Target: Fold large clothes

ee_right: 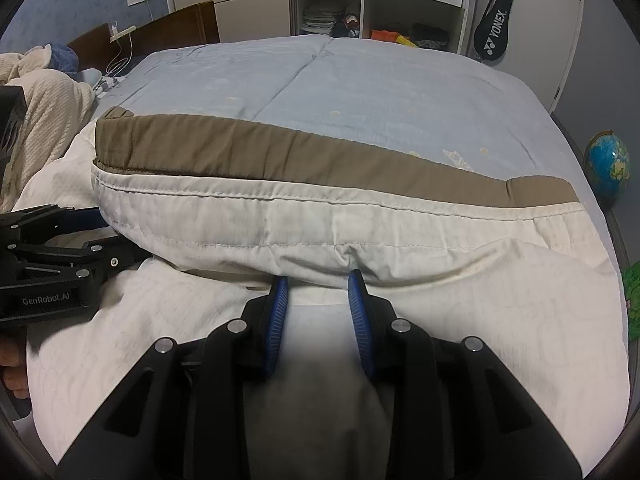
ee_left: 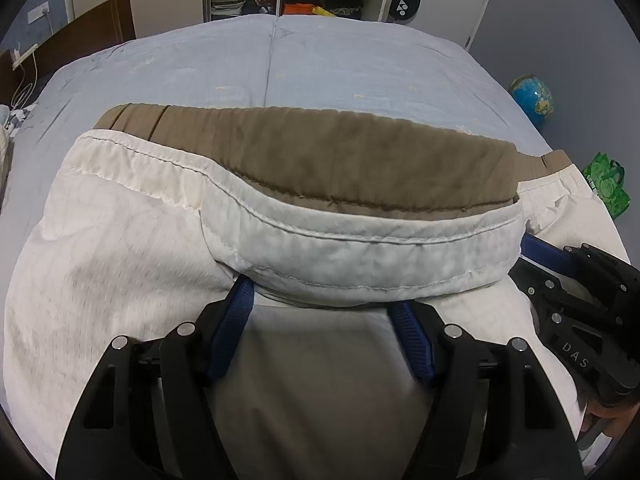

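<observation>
A large garment, brown outside with a white lining [ee_left: 352, 252], lies on the bed; it also shows in the right wrist view [ee_right: 304, 220]. Its hem is lifted and folded back, lining up, over the brown fabric [ee_left: 320, 152]. My left gripper [ee_left: 322, 296] has its blue fingers [ee_left: 236, 312] spread, tips hidden under the lifted hem. My right gripper [ee_right: 318, 280] has its fingers [ee_right: 276, 308] spread less wide, tips also under the hem. Each gripper appears in the other's view, the right one in the left wrist view [ee_left: 576, 280] and the left one in the right wrist view [ee_right: 60, 256].
The light blue bed cover [ee_right: 360, 92] stretches beyond the garment. A cream blanket [ee_right: 44, 112] lies at the left, by the brown headboard [ee_right: 176, 28]. A globe [ee_right: 606, 164] and a green bag [ee_left: 606, 184] stand on the floor at the right. Shelves [ee_right: 332, 12] stand behind the bed.
</observation>
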Demonstrator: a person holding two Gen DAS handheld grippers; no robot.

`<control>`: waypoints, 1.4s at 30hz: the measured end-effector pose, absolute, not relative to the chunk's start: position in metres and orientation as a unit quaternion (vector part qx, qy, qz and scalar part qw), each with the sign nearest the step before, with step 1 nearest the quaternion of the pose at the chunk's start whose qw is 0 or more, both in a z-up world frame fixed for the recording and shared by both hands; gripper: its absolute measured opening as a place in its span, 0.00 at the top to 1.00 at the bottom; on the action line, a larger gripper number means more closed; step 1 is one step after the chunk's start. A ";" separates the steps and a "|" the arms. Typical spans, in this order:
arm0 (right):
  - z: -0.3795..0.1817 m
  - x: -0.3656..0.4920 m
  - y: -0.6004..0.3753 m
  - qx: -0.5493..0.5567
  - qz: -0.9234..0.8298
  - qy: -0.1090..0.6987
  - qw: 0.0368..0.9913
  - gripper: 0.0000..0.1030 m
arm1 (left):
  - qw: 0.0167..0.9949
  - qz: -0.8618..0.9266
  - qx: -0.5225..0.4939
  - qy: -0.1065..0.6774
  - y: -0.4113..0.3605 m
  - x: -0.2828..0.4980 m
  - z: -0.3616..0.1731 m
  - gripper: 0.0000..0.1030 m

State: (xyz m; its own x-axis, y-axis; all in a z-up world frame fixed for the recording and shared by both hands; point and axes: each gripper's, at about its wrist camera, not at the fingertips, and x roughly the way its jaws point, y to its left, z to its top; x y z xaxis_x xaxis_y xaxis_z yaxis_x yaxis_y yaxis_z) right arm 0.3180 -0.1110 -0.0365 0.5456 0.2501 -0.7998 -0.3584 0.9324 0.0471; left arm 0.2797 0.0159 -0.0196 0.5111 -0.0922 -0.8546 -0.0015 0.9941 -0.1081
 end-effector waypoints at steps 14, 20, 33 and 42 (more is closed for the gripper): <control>0.009 0.309 -0.137 -0.016 0.202 0.420 0.885 0.72 | 0.917 -0.068 -0.036 0.391 0.016 0.243 0.063 0.37; 0.024 0.327 -0.146 0.013 0.182 0.413 0.892 0.59 | 0.902 -0.028 -0.014 0.431 0.013 0.281 0.060 0.36; -0.034 0.372 -0.172 0.003 0.147 0.472 0.869 0.51 | 0.871 -0.015 -0.087 0.483 0.052 0.319 -0.002 0.14; -0.044 0.372 -0.171 0.015 0.149 0.473 0.868 0.50 | 0.874 -0.015 -0.101 0.476 0.052 0.321 -0.009 0.09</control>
State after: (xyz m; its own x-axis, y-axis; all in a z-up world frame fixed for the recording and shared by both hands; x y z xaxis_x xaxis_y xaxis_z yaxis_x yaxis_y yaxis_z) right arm 0.3718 -0.1713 -0.0437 0.5078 0.2731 -0.8170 -0.2445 0.9551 0.1674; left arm 0.3214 0.0519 -0.0095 0.5473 -0.1211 -0.8282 -0.0704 0.9793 -0.1898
